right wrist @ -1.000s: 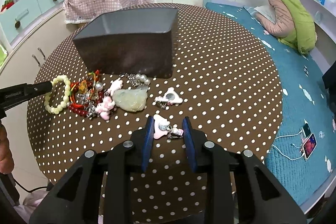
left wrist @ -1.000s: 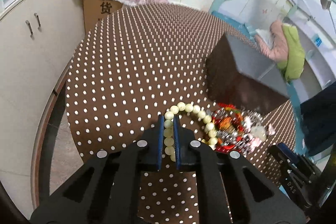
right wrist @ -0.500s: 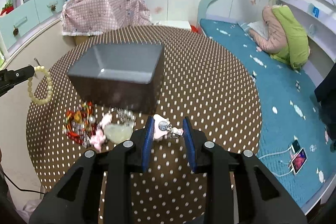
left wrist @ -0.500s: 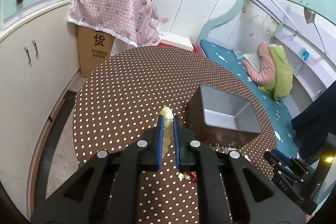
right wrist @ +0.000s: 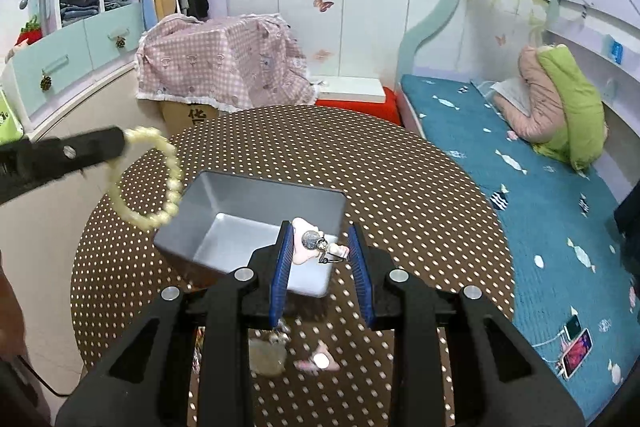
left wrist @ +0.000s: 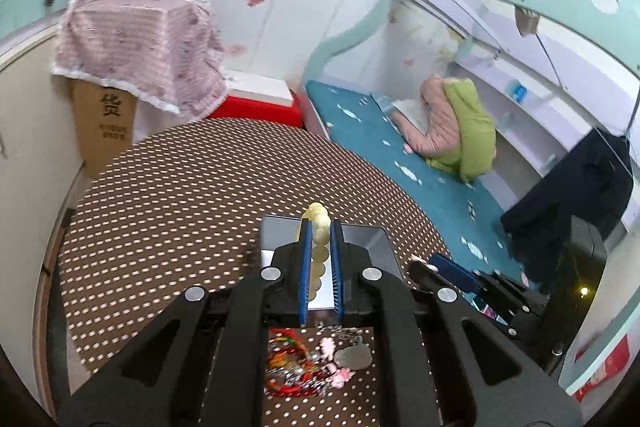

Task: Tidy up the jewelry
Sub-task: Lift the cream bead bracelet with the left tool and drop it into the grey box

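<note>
My left gripper (left wrist: 319, 227) is shut on a pale bead bracelet (left wrist: 318, 239), held in the air above the grey open box (left wrist: 368, 247). In the right wrist view the same bracelet (right wrist: 154, 179) hangs as a loop from the left gripper (right wrist: 120, 141), just left of the box (right wrist: 240, 219). My right gripper (right wrist: 319, 245) is shut on a pink charm with a small metal clasp (right wrist: 310, 245), over the near right corner of the box. Loose red, pink and pale green jewelry (left wrist: 312, 363) lies on the dotted brown table (left wrist: 180, 195) beneath the left gripper.
A pale green pendant (right wrist: 266, 357) and a pink charm (right wrist: 318, 361) lie on the tablecloth under the right gripper. A blue bed (right wrist: 540, 211) runs along the right, with a phone (right wrist: 576, 347) on it. A cloth-covered carton (right wrist: 216, 75) stands behind the table.
Both grippers have risen from the table with their pieces and moved toward the box. The bracelet went from lying on the cloth to hanging above the box; the pink charm now hovers over its corner.
</note>
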`<state>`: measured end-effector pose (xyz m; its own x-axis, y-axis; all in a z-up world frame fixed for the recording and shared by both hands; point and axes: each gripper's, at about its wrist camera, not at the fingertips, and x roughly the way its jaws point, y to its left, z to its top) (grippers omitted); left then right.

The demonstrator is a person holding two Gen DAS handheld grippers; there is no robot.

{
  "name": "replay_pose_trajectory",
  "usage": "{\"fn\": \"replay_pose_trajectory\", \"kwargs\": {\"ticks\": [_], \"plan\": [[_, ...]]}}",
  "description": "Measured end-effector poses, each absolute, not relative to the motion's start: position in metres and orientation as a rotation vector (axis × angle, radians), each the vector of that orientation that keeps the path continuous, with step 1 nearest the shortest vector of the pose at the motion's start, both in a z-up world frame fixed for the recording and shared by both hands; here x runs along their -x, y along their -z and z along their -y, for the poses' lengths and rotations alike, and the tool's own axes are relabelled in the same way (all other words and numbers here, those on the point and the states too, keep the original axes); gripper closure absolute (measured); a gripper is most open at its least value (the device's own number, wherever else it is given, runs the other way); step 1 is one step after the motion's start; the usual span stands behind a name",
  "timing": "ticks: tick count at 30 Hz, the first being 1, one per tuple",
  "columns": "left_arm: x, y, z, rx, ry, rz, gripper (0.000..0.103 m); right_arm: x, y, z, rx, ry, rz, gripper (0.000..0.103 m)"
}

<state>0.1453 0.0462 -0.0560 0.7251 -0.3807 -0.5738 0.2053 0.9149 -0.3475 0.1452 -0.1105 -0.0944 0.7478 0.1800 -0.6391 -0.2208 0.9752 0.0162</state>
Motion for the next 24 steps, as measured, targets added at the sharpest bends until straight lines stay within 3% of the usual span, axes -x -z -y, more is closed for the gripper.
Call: {"fn": "replay_pose_trajectory", "kwargs": {"ticks": [19,20,22,24], "plan": [[-0.195,0.119,-0.012,0.154,0.326,-0.881,0.093,-0.174,0.115,0.103,0.031,-0.304,-0.806,0.076],[-0.195,0.12,-0.012,0.154,0.329,-0.885,0.091,-0.174,0.115,0.103,0.033,-0.305,-0.807,0.076],[-0.193,0.12,-0.014,0.154,0.328,-0.883,0.076,-0.174,0.114,0.104,0.037,-0.314,-0.806,0.076],[-0.189,0.119,-0.015,0.146,0.318,-0.872,0.069,-0.172,0.113,0.103,0.045,-0.312,-0.802,0.073]]}}
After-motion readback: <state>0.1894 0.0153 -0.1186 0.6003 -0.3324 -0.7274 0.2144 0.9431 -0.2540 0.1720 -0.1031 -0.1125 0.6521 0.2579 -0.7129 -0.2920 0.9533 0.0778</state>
